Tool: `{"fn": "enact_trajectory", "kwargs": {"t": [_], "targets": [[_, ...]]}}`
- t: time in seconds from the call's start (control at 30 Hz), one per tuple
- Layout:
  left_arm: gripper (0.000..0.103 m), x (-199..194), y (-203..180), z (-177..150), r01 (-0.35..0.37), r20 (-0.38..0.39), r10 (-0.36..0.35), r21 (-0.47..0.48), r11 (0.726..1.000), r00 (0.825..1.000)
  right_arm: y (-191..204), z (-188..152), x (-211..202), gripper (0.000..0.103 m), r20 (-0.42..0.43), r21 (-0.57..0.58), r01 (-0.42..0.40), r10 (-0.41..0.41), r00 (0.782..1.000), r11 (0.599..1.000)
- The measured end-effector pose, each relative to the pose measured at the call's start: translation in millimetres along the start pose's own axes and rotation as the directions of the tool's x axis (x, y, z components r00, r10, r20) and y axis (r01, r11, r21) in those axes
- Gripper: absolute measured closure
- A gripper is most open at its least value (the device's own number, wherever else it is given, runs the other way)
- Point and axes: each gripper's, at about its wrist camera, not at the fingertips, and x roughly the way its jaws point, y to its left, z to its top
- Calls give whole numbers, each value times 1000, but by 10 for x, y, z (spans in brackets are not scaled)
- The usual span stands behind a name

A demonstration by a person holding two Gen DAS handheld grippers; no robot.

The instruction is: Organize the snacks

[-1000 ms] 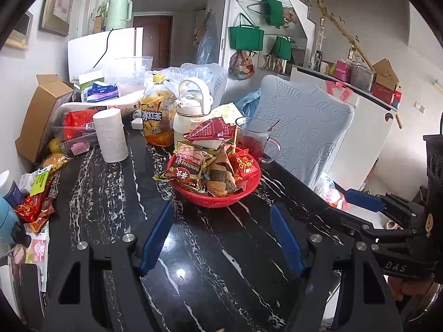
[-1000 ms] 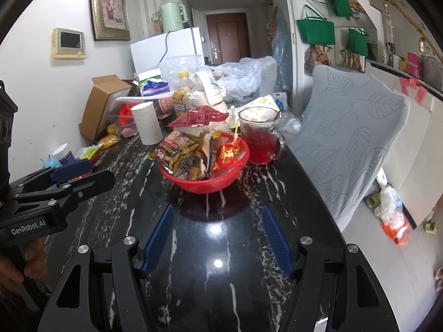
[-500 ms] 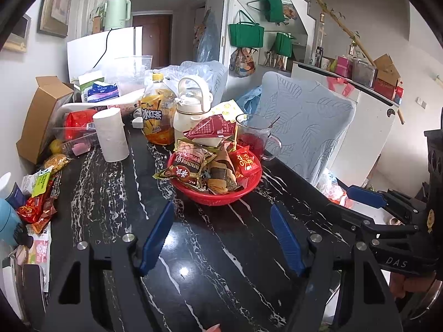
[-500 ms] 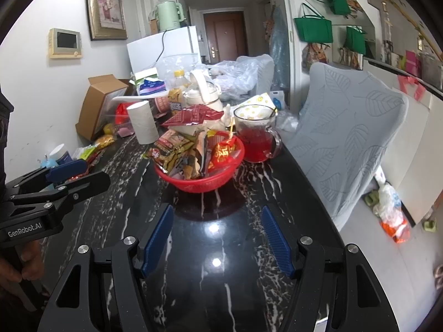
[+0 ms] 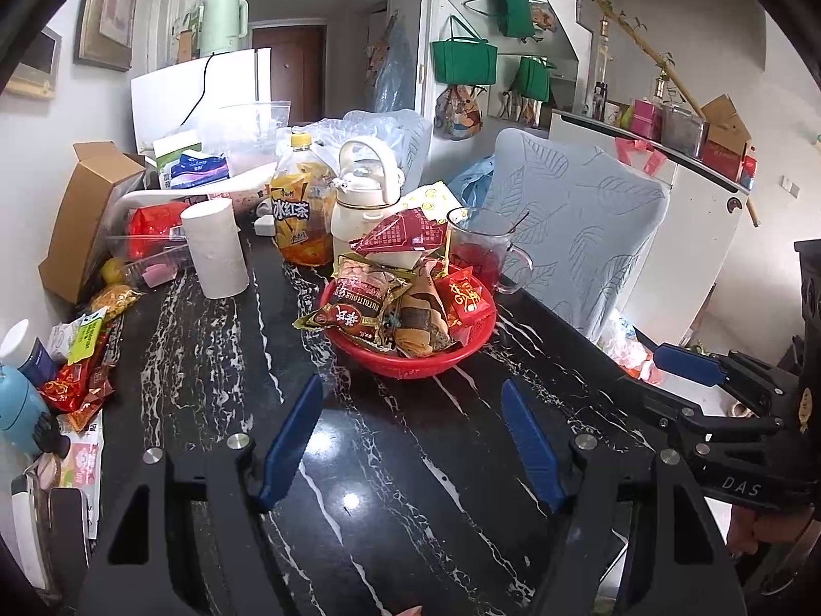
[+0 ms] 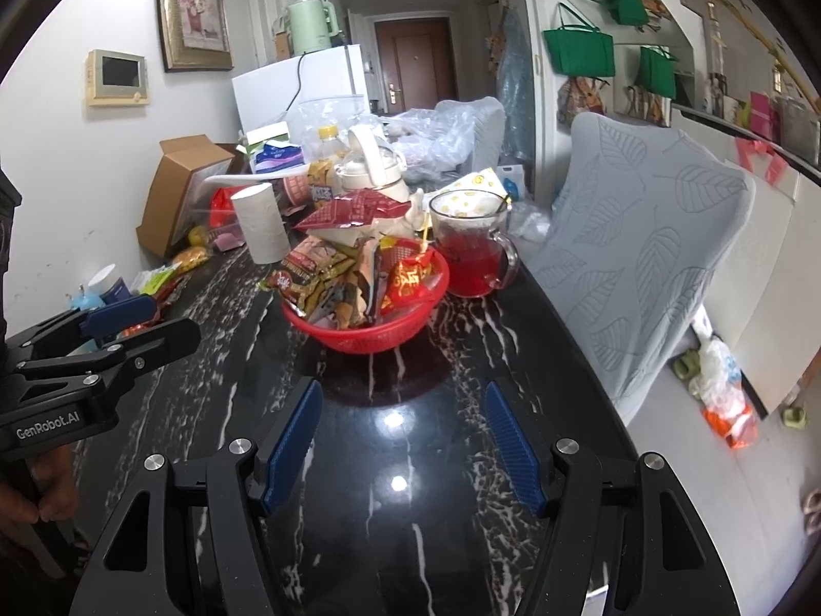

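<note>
Left gripper: the black two-finger gripper with blue ribbed pads (image 5: 410, 400) hovers over the black white-veined marble tabletop (image 5: 205, 359), jaws standing apart with nothing between them.
Right gripper: the matching black gripper with blue pads (image 6: 403, 405) hangs over the same tabletop, jaws likewise parted and empty; bare stone shows in the gap.
Basket: a round red plastic mesh basket (image 5: 410, 362) sits on the table just beyond both grippers, apart from their fingertips.
Snacks: assorted foil and plastic snack packets (image 5: 359, 303) are heaped in the basket, a dark red triangular pouch (image 5: 397, 236) on top.
Loose snacks: more red and yellow packets (image 5: 77, 380) lie along the table's left edge, well apart from the basket.
Mug: a clear glass mug of red drink (image 6: 474, 251) stands just right of the basket.
Behind basket: a white paper roll (image 5: 215, 246), a yellow-capped iced tea bottle (image 5: 300, 215) and a cream kettle (image 5: 364, 195) stand upright.
Chair: a pale blue leaf-patterned chair back (image 6: 651, 236) stands beside the table's right edge.
</note>
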Motion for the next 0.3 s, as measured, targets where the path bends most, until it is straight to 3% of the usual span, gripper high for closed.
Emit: {"fn": "enact_trajectory", "kwargs": {"t": [0.3], "targets": [[32,22,-13,-25,24,-10,-24,2,1000,1000,-11,-15,0,36,-5,4,8,-8,1000,1000]]}}
